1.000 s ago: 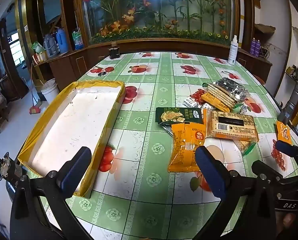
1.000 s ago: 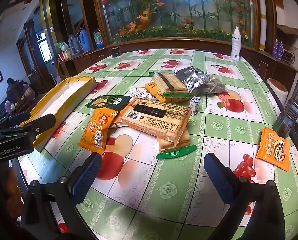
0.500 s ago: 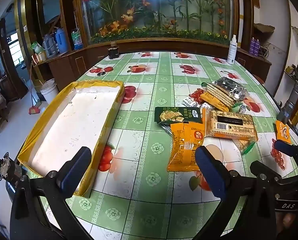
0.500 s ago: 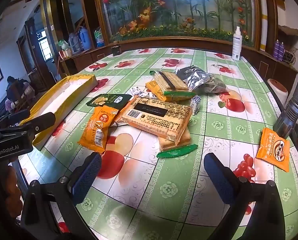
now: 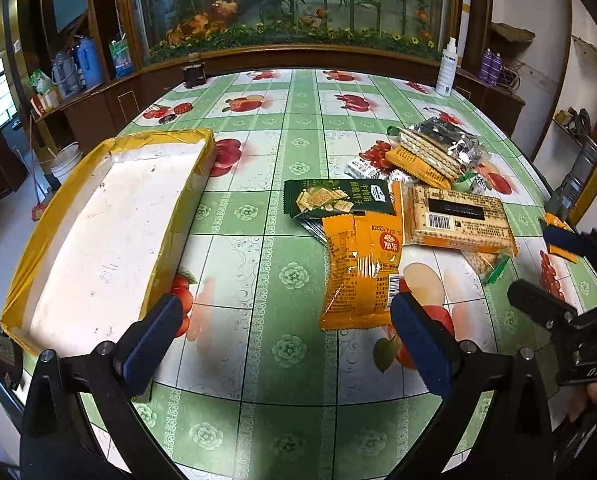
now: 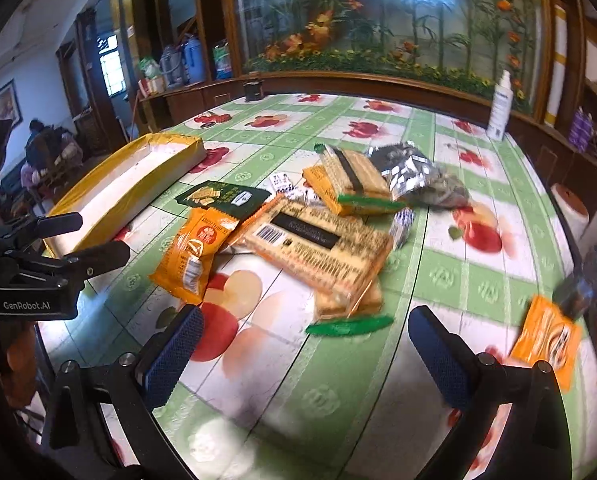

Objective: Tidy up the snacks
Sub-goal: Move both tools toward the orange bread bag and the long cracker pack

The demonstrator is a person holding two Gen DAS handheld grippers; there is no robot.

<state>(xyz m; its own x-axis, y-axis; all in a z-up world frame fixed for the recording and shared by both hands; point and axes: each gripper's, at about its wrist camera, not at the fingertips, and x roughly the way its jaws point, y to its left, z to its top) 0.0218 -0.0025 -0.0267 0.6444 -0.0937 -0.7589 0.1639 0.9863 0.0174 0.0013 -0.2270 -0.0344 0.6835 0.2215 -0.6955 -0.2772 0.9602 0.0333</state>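
Left wrist view: the left gripper (image 5: 284, 334) hovers above a table (image 5: 258, 396) covered in a green cloth with fruit prints, its blue-padded fingers spread wide and holding nothing. A shallow yellow-edged tray (image 5: 98, 232) with a white floor lies to the left. To the right sits a heap of snacks: an orange packet (image 5: 358, 268) nearest, a dark green cracker packet (image 5: 338, 200) just behind it, and a large cracker pack (image 5: 456, 220) beside them. The right gripper (image 5: 554, 272) shows at the right edge.

Right wrist view, slightly blurred: the right gripper (image 6: 306, 356) also hangs with fingers wide apart, empty, pointing at the heap. A silver foil bag (image 6: 414, 172) lies at the back, and a second orange packet (image 6: 546, 344) lies alone at the right.
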